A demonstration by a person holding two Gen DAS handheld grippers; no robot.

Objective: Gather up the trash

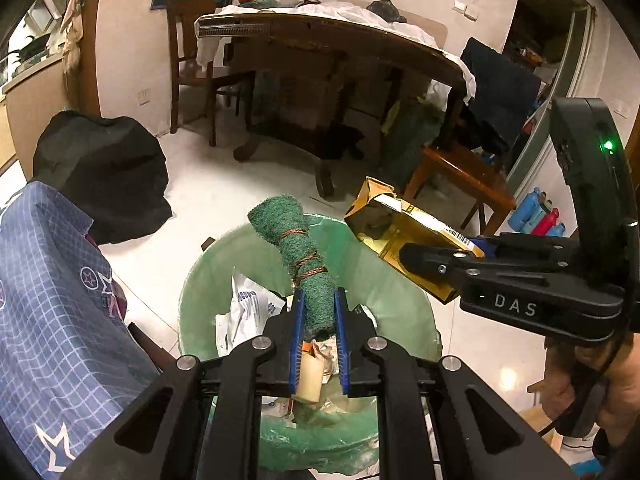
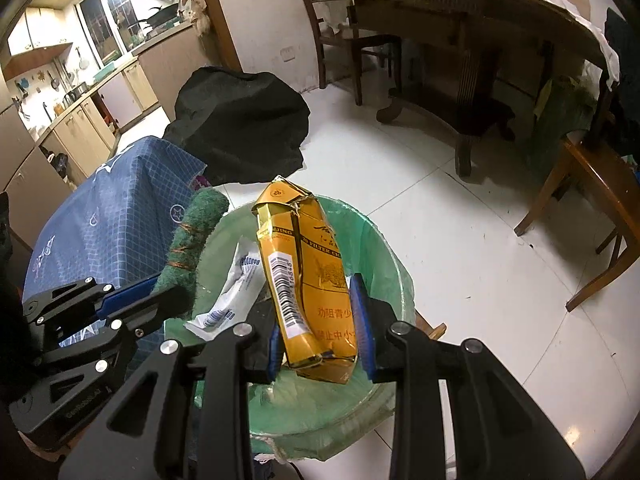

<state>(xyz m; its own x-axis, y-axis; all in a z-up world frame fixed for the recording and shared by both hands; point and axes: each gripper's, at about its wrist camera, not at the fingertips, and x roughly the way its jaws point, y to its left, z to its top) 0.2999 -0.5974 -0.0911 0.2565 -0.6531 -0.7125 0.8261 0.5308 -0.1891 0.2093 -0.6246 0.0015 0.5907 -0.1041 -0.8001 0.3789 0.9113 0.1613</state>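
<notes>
A round bin lined with a green bag [image 1: 392,292] [image 2: 384,248] stands on the white tiled floor, with white wrappers [image 1: 248,308] [image 2: 236,296] and other scraps inside. My left gripper [image 1: 318,300] is shut on a rolled green scrubbing cloth [image 1: 296,240] [image 2: 192,236] tied with brown string, held over the bin. My right gripper [image 2: 320,320] [image 1: 432,264] is shut on a crumpled gold cigarette carton [image 2: 308,276] [image 1: 388,232], also above the bin's opening. A hand [image 1: 592,384] holds the right gripper's handle.
A blue patterned cloth [image 1: 52,280] [image 2: 116,216] covers something left of the bin, with a black bag [image 1: 104,172] [image 2: 244,132] behind it. A wooden table [image 1: 320,40] [image 2: 460,8], chairs [image 1: 464,172] and coloured bottles [image 1: 536,212] stand further off.
</notes>
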